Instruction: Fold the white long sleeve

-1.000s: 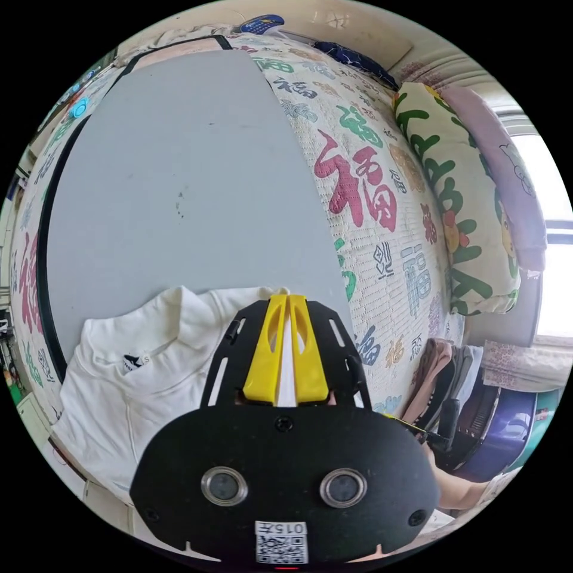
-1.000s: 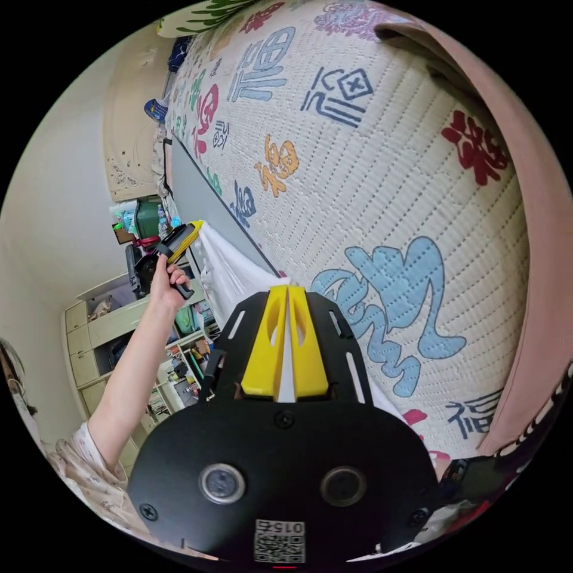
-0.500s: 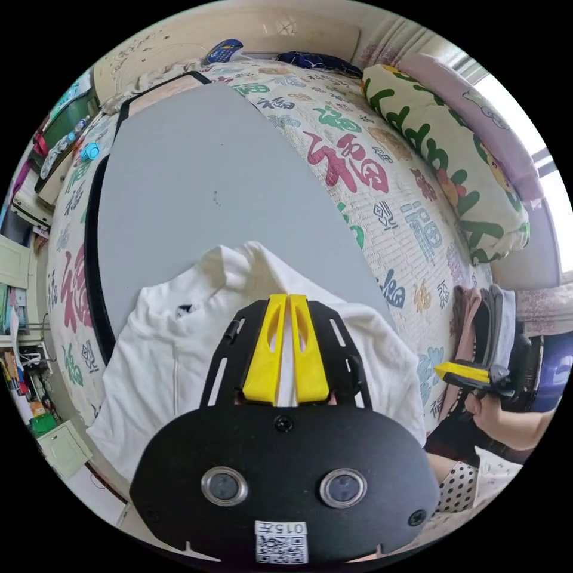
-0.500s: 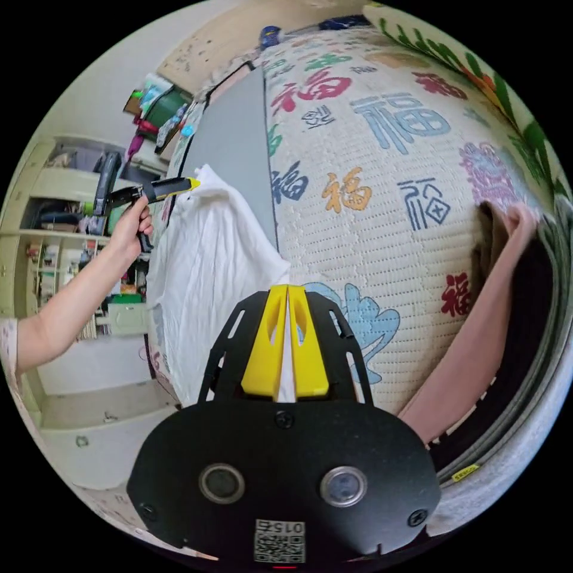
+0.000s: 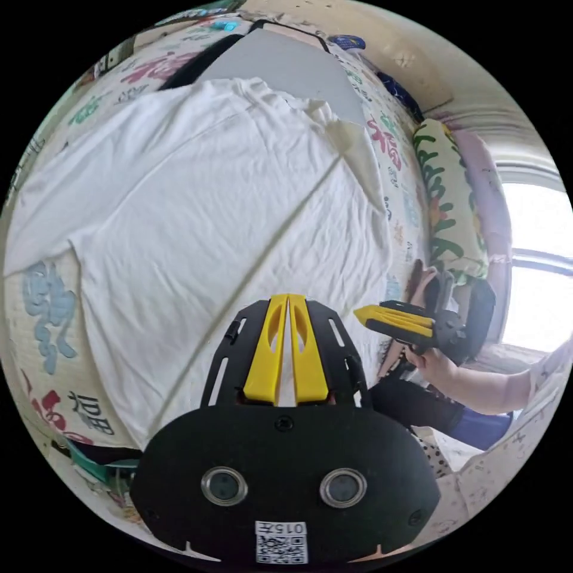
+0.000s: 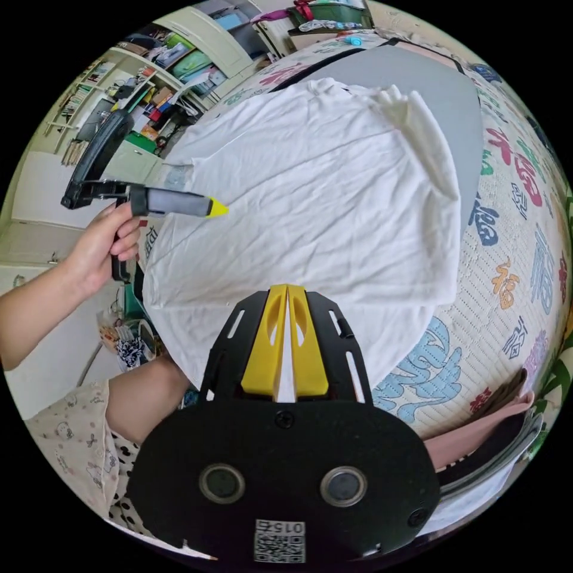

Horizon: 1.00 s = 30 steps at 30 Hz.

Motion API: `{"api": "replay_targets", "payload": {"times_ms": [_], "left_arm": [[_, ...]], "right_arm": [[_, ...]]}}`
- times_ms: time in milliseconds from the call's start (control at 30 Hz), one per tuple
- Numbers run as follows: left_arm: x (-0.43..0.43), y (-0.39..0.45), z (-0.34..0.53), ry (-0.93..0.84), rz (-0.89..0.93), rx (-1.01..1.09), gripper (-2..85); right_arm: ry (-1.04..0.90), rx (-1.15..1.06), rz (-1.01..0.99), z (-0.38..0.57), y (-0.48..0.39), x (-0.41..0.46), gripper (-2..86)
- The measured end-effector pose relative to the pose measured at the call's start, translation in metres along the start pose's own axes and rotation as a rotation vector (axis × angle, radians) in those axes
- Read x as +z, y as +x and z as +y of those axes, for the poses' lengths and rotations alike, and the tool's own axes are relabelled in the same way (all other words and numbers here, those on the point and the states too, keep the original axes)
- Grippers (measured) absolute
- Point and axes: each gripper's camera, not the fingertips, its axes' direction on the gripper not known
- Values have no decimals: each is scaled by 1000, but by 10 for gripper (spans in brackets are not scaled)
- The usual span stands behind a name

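The white long sleeve shirt (image 5: 209,179) lies spread over the bed, its upper part on a grey mat (image 5: 286,59) and its hem toward me. In the left gripper view my left gripper (image 5: 288,296) is shut on the hem, white cloth showing between its yellow jaws. My right gripper (image 5: 360,311) is beside it, at the shirt's right edge. From the right gripper view the shirt (image 6: 322,179) looks mostly flat, with a bunched fold at the far right shoulder. My right gripper (image 6: 288,287) is shut on the near hem. My left gripper (image 6: 222,208) is held by a hand, its tip on the shirt's left side.
The bed carries a quilted cover (image 6: 513,268) printed with coloured characters. A green-patterned pillow (image 5: 444,203) lies along the far side by a bright window. Folded pink and dark clothes (image 6: 477,430) are stacked at the bed's edge. Cluttered shelves (image 6: 149,71) stand beyond the bed.
Both grippers have carried the shirt across the bed and spread it out; it hung bunched between them before and now lies mostly flat. Both views have swung round a lot.
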Motion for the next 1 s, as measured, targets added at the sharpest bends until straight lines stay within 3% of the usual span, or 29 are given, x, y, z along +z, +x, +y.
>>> {"api": "replay_targets", "payload": {"times_ms": [167,300,400,533,667,1000], "left_arm": [[62,-63,22,77,396,-161,-9],[98,-96,25,129,478,-189,-9],[139,-131,25,148,654,-232,-9],[192,-188,29,310,1190,-296,-9],[219,-201,7,162,1185,-332,-9],[266,-220,-31,163,1167,-350,-9]], "right_arm": [[7,122,122,-37,59,15,-5],[-42,184,174,-62,99,36,-5],[-111,184,241,-82,109,65,-5],[-180,213,245,-105,117,114,-5],[-228,308,242,-120,136,159,-5],[-274,280,329,-149,158,227,-4]]}}
